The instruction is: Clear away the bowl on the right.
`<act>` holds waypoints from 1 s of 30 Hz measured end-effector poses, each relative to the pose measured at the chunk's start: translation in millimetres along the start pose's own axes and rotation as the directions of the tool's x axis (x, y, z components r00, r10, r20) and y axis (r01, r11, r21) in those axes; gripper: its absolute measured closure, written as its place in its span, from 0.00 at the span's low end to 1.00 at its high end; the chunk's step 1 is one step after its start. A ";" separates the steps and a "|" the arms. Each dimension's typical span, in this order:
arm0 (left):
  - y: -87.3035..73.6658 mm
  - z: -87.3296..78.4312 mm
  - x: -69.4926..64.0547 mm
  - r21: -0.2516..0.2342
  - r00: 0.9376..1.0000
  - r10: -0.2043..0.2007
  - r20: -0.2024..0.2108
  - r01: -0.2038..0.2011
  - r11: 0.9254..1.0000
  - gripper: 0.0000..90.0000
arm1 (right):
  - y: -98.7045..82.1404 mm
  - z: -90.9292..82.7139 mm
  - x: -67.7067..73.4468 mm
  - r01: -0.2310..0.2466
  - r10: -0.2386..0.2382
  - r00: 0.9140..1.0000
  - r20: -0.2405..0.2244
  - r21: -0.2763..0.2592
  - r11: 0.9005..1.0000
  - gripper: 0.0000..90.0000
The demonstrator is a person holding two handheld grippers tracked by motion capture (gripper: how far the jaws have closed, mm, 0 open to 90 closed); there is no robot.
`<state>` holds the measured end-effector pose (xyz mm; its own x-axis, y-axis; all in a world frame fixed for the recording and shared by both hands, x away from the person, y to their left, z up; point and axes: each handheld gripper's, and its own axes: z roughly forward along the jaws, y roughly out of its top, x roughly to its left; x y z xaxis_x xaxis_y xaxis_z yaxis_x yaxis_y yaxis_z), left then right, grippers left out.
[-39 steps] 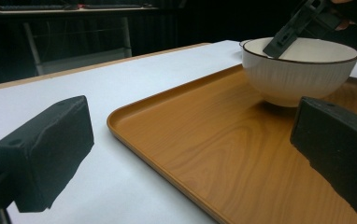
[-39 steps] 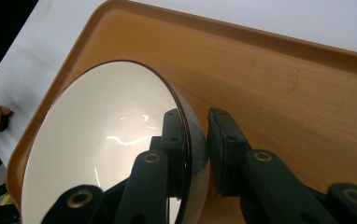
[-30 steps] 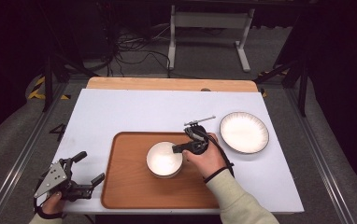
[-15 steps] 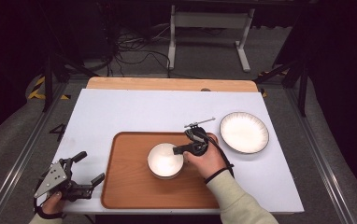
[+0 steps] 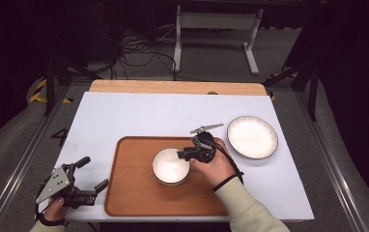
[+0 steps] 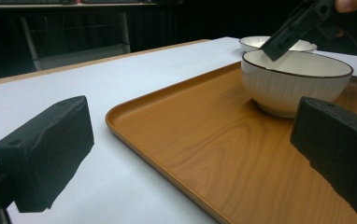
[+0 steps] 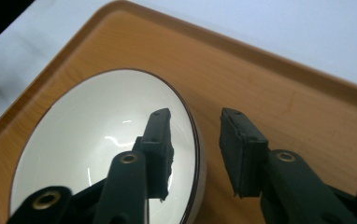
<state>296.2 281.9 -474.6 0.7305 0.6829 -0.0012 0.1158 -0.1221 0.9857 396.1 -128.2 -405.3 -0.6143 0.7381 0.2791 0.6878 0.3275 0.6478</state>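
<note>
One white bowl (image 5: pixel 171 166) sits upright on the one wooden tray (image 5: pixel 134 193), near the tray's middle and a little toward its right side; the tray lies on the white table (image 5: pixel 134 116). One white plate (image 5: pixel 252 137) with a dark rim rests on the table to the right of the tray, apart from it. The right gripper (image 5: pixel 182 154), held in the person's right hand (image 5: pixel 216 166), is at the bowl's right rim. In the right gripper view its two fingers (image 7: pixel 160 149) straddle that rim, one inside the bowl and one outside over the tray, and a gap shows on both sides of the rim: the jaws have just been opening, with the rim between them but no longer pinched. The left gripper (image 5: pixel 88 174) is held low by the left hand (image 5: pixel 54 210) at the table's near left corner, just off the tray's left edge, well apart from the bowl. Its two fingers (image 6: pixel 46 149) stand wide apart with nothing between them, pointing across the tray toward the bowl.
</note>
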 end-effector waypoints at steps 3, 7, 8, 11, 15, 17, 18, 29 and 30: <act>0.1 0.5 0.0 0.003 1.000 0.000 0.005 0.000 1.000 0.00 | 0.1 -5.7 2.0 0.039 -0.039 0.999 0.001 -0.043 0.998 0.66; 0.6 1.2 0.7 0.014 1.000 -0.006 0.010 0.005 1.000 0.00 | -0.4 -13.2 5.1 0.120 -0.120 0.993 0.000 -0.127 0.985 0.60; 0.7 1.9 0.7 0.015 1.000 -0.008 0.009 0.008 1.000 0.00 | -0.7 -14.9 5.8 0.139 -0.141 0.990 -0.001 -0.147 0.979 0.58; 0.8 2.4 0.7 0.015 1.000 -0.006 0.010 0.006 1.000 0.00 | -2.1 -20.3 8.1 0.208 -0.213 0.977 -0.003 -0.214 0.955 0.54; 1.3 2.6 1.4 0.026 1.000 -0.003 0.011 0.003 1.000 0.00 | -5.2 -26.5 10.6 0.286 -0.297 0.955 0.005 -0.286 0.915 0.49; 1.5 3.1 1.0 0.034 1.000 -0.008 0.014 0.007 0.999 0.00 | -7.7 -30.1 11.5 0.318 -0.333 0.943 0.006 -0.312 0.895 0.46; 1.6 3.9 0.9 0.033 1.000 -0.003 0.013 0.003 0.999 0.00 | -8.5 -31.5 11.7 0.330 -0.346 0.938 0.008 -0.322 0.887 0.45; 2.0 3.8 0.5 0.044 1.000 0.008 0.022 -0.009 0.999 0.00 | -18.6 -53.9 6.0 0.388 -0.416 0.909 0.027 -0.424 0.818 0.41; 1.9 3.8 0.5 0.043 1.000 0.008 0.024 -0.009 0.999 0.00 | -19.6 -55.4 5.3 0.392 -0.422 0.906 0.029 -0.428 0.814 0.41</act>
<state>299.4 279.3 -473.4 0.7474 0.6643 0.0026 0.1379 -0.1591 0.9776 358.0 -163.4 -377.3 -0.8354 0.5481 -0.0409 0.1532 0.3037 0.9404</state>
